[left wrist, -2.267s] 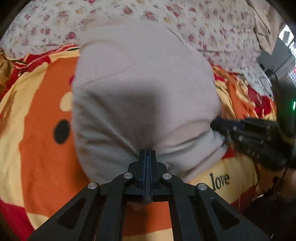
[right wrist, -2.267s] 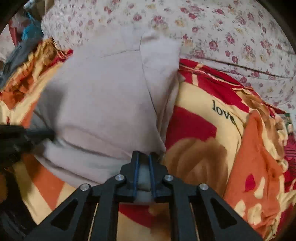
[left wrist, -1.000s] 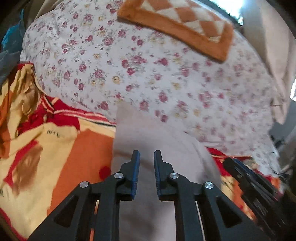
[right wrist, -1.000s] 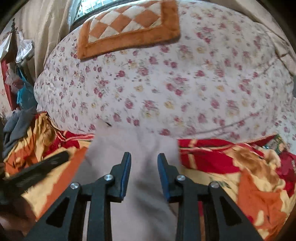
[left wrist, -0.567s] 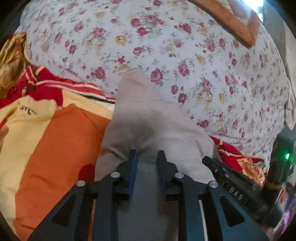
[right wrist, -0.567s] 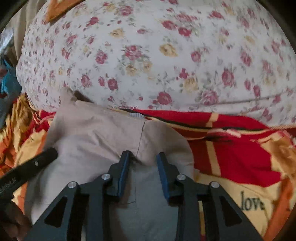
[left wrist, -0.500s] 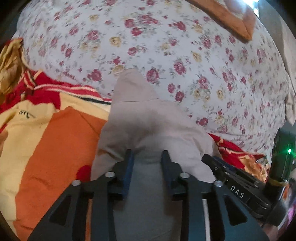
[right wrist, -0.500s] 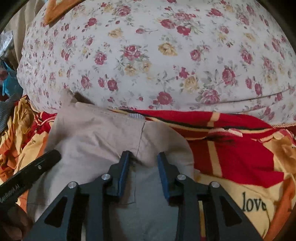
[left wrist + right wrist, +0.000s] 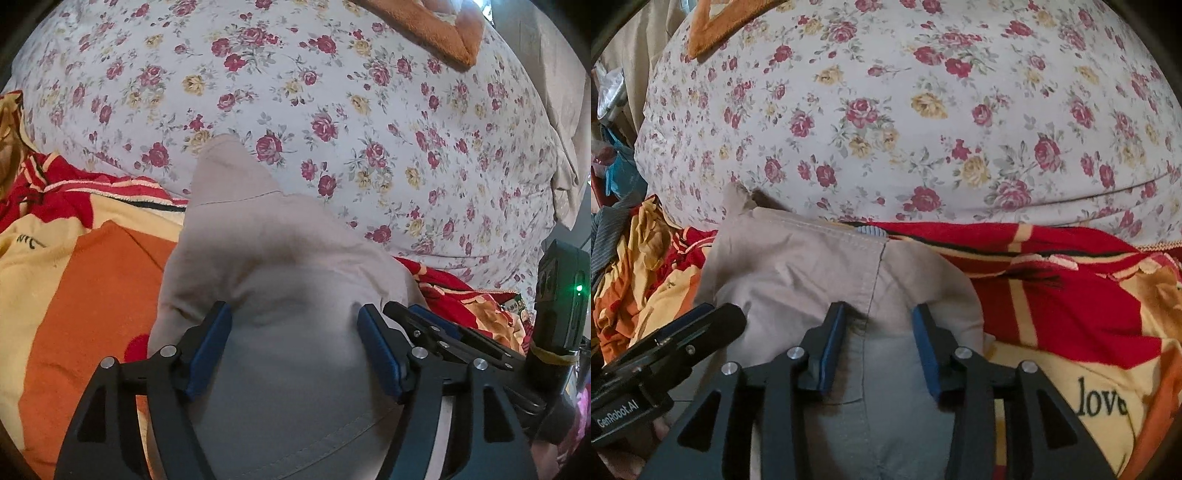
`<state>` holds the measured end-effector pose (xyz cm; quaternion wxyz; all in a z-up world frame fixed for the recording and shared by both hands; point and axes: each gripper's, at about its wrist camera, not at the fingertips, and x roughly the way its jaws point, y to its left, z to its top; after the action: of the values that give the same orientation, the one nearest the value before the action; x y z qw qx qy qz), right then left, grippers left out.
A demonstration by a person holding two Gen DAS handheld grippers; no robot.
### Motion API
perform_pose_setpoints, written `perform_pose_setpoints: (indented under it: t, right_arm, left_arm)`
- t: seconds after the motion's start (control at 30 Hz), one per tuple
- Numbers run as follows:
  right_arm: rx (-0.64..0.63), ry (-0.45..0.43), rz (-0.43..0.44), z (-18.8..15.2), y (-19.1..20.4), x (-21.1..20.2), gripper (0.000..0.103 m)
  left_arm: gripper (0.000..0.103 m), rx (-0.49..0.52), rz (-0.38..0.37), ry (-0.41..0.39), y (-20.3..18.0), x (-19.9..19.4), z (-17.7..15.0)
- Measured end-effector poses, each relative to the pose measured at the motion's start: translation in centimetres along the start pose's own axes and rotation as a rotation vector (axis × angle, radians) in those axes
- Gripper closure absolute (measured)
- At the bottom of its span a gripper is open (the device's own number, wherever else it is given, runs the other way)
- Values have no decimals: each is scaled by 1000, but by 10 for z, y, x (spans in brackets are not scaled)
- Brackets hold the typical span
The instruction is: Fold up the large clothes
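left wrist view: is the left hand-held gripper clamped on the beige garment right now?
No: the left hand-held gripper has its jaws spread wide over the beige garment, pinching no cloth.

A: From my left wrist feed, the beige garment (image 9: 284, 369) runs off the bottom edge, so I can't see its near end. The left tool (image 9: 293, 328) covers part of its lower fabric.

B: Same on my right wrist feed: the garment (image 9: 798, 273) is cut off below, behind the right tool (image 9: 877, 321). The orange checked cloth (image 9: 713, 29) is clipped by the top edge.

A: The blanket (image 9: 85, 280) disappears under the garment. Its lettering at far left is too small to read.

B: The pile at my left edge (image 9: 613, 206) is too squeezed by the lens to identify.
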<state>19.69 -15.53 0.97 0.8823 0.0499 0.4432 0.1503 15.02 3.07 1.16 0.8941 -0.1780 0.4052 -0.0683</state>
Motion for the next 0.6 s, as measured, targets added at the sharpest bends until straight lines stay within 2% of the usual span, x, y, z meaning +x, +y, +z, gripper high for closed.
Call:
perform_pose_setpoints:
  t: [0.17,0.27,0.37,0.43,0.47,0.5,0.57,0.6]
  right_arm:
    - [-11,-26,-1,3,4,-22,63]
    - [-11,-85,-12,1,9,-63,63]
    - [5,-125,-90,-14,9,-110,57]
    - [-7,-148,-104,-36,10,-143,44]
    - [-10,-148,-102,-46,9,-154,42]
    - [-11,-154,-92,-59,9,-166,37]
    - [3,-158,-87,-88,3,-189,28]
    - [22,-153,-86,-103,-1,-197,22]
  left_arm:
    - [37,22,27,-37,-5,-13,1]
    - [37,43,35,-100,-11,-40,2]
    - [37,54,50,-171,-21,-82,-9]
    - [37,68,54,-198,-23,-110,-20]
    - [36,72,47,-211,-22,-128,-30]
    - [30,75,44,-215,-21,-142,-39]
    - [19,83,67,-177,-20,-165,-60]
    - [17,90,80,-143,-20,-172,-67]
